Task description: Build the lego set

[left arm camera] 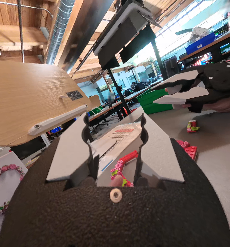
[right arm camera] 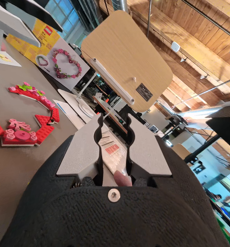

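Observation:
My left gripper (left arm camera: 114,117) is open and empty, held low over the grey table (left arm camera: 212,133). Below its fingers lies part of a red Lego arc with pink flowers (left arm camera: 123,167). More red and pink plates (left arm camera: 189,148) lie to its right, and a small red piece with flowers (left arm camera: 192,126) lies farther off. My right gripper (right arm camera: 114,117) is open and empty; it also shows in the left wrist view (left arm camera: 165,94), above the table. In the right wrist view the flowered red arc (right arm camera: 35,96), red plates (right arm camera: 44,120) and a pink flower section (right arm camera: 19,135) lie to its left.
A clear plastic bag with a printed label (right arm camera: 111,148) lies ahead of both grippers (left arm camera: 123,135). The Lego box (right arm camera: 62,60) stands at the table's edge, with a booklet (right arm camera: 3,57) near it. A green bin (left arm camera: 151,105) sits at the back. A wooden panel (left arm camera: 31,100) hangs nearby. My right gripper's tips are some 11 cm from the pink flower section (right arm camera: 19,135). The flowered red arc (right arm camera: 35,96) is about 12 cm from my left fingertips.

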`<state>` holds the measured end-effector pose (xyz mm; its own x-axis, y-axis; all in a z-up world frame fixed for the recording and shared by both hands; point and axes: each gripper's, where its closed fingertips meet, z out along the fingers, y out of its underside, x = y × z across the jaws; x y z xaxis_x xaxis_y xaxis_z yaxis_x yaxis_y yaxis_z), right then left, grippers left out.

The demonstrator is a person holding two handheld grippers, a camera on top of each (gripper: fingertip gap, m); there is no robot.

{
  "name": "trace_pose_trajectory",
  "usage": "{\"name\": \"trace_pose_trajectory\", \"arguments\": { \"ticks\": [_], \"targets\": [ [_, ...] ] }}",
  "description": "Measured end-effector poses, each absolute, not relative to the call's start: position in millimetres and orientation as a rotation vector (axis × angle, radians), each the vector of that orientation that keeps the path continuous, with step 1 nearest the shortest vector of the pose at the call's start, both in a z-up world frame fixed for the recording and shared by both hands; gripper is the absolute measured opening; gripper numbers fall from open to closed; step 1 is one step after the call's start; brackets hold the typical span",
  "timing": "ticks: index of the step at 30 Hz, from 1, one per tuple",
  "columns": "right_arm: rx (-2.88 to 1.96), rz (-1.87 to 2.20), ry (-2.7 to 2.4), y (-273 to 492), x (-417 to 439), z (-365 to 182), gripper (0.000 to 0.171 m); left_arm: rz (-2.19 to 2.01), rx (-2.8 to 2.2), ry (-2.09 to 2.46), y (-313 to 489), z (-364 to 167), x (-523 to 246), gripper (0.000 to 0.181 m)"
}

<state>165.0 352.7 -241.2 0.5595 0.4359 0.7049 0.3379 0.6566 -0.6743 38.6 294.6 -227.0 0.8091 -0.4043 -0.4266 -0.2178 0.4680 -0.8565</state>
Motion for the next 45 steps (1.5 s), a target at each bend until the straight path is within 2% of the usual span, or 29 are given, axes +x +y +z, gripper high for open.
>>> {"name": "trace_pose_trajectory", "arguments": {
  "ticks": [4,14,29,45],
  "targets": [
    [-0.896,0.024,-0.977,344.4,174.5,-237.0,0.035,-0.085,-1.061,0.653,289.0,-222.7,37.6,0.080],
    [-0.948,-0.056,-0.882,323.9,199.2,-231.7,0.047,-0.079,-1.043,0.527,292.6,-209.8,15.6,0.109],
    [-1.052,-0.109,-0.692,314.7,238.9,-226.5,0.051,-0.059,-1.028,0.263,295.3,-192.2,-41.9,0.102],
    [-0.980,-0.054,-0.893,308.4,185.0,-237.3,0.052,-0.056,-1.057,0.254,301.3,-197.1,-44.1,0.108]
  ]
}}
